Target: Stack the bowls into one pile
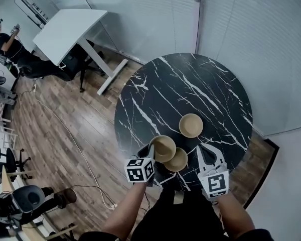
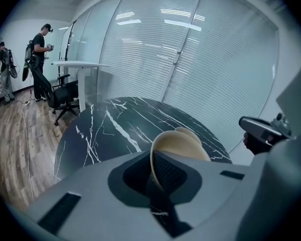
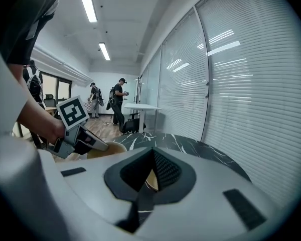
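Three tan bowls are over a round black marble table (image 1: 190, 84). One bowl (image 1: 190, 125) rests near the middle. A second bowl (image 1: 178, 160) sits by the near edge. My left gripper (image 1: 151, 152) is shut on the rim of the third bowl (image 1: 163, 147), held tilted just above and left of the second. In the left gripper view that held bowl (image 2: 183, 143) fills the jaws of the left gripper (image 2: 158, 177), with another bowl (image 2: 191, 132) behind it. My right gripper (image 1: 200, 148) hovers right of the near bowl, apart from it, its jaws together and empty. In the right gripper view, the right gripper (image 3: 149, 177) faces the held bowl (image 3: 106, 148).
A white desk (image 1: 70, 29) and a dark office chair (image 1: 78, 59) stand on the wooden floor to the left. A person (image 1: 5, 44) stands at the far left. Glass walls with blinds (image 1: 261, 29) run behind the table. A cable (image 1: 75, 144) trails across the floor.
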A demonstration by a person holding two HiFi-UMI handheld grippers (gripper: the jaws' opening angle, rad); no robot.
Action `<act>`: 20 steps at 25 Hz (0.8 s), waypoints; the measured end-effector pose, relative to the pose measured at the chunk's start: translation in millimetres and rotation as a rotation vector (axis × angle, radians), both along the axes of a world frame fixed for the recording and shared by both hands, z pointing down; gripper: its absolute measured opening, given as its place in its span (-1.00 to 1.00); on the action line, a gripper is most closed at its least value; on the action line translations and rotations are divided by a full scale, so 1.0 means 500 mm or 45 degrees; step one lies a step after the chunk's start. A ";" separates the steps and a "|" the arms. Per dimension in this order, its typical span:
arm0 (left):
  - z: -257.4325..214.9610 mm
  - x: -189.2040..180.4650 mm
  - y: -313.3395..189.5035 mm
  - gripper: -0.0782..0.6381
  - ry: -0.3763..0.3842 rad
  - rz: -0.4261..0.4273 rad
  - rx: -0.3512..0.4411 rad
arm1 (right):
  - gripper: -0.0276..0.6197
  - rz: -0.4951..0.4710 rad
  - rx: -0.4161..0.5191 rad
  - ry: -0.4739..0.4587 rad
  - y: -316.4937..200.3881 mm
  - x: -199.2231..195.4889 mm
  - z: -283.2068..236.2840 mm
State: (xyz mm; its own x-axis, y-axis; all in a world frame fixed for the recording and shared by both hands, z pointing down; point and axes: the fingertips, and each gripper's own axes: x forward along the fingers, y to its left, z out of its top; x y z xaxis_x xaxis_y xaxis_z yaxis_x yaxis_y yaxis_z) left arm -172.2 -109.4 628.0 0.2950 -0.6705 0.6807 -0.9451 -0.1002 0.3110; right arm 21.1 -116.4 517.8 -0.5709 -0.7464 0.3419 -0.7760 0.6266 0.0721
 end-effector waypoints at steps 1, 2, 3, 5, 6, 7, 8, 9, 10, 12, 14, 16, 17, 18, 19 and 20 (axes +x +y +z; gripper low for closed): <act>0.000 0.006 0.004 -0.70 0.002 0.011 -0.001 | -0.89 0.002 0.004 0.006 -0.001 0.003 -0.001; -0.001 0.012 0.008 -0.70 0.004 0.023 -0.002 | -0.89 0.003 0.007 0.013 -0.001 0.004 -0.002; -0.001 0.019 0.012 -0.70 0.006 0.035 -0.004 | -0.89 0.005 0.008 0.018 0.000 0.006 -0.003; -0.002 0.033 0.022 -0.70 0.010 0.059 -0.009 | -0.89 0.009 0.009 0.021 0.004 0.007 -0.004; -0.001 0.040 0.027 -0.70 0.010 0.070 -0.012 | -0.89 0.009 0.010 0.023 0.007 0.008 -0.005; 0.001 0.046 0.032 -0.70 0.008 0.080 -0.016 | -0.89 0.009 0.011 0.024 0.010 0.008 -0.005; 0.003 0.052 0.037 -0.70 0.005 0.090 -0.020 | -0.89 0.008 0.010 0.023 0.013 0.008 -0.005; 0.004 0.057 0.041 -0.70 0.000 0.101 -0.023 | -0.89 0.006 0.009 0.023 0.016 0.007 -0.006; 0.006 0.062 0.044 -0.70 -0.005 0.111 -0.027 | -0.89 0.004 0.008 0.023 0.019 0.007 -0.006; 0.010 0.071 0.051 -0.70 -0.008 0.132 -0.033 | -0.89 0.005 0.005 0.022 0.023 0.009 -0.005; 0.015 0.081 0.058 -0.70 -0.003 0.153 -0.037 | -0.89 0.011 0.004 0.021 0.026 0.012 -0.002; 0.019 0.089 0.065 -0.70 -0.011 0.176 -0.040 | -0.89 0.017 0.001 0.026 0.028 0.016 0.001; 0.022 0.092 0.068 -0.70 -0.017 0.186 -0.043 | -0.89 0.018 -0.001 0.029 0.028 0.018 0.001; 0.024 0.096 0.070 -0.70 -0.024 0.195 -0.046 | -0.89 0.019 -0.002 0.033 0.028 0.021 0.002; 0.026 0.099 0.072 -0.70 -0.029 0.204 -0.048 | -0.89 0.019 -0.002 0.035 0.028 0.023 0.003; 0.028 0.103 0.074 -0.70 -0.032 0.213 -0.051 | -0.89 0.020 -0.003 0.037 0.029 0.026 0.003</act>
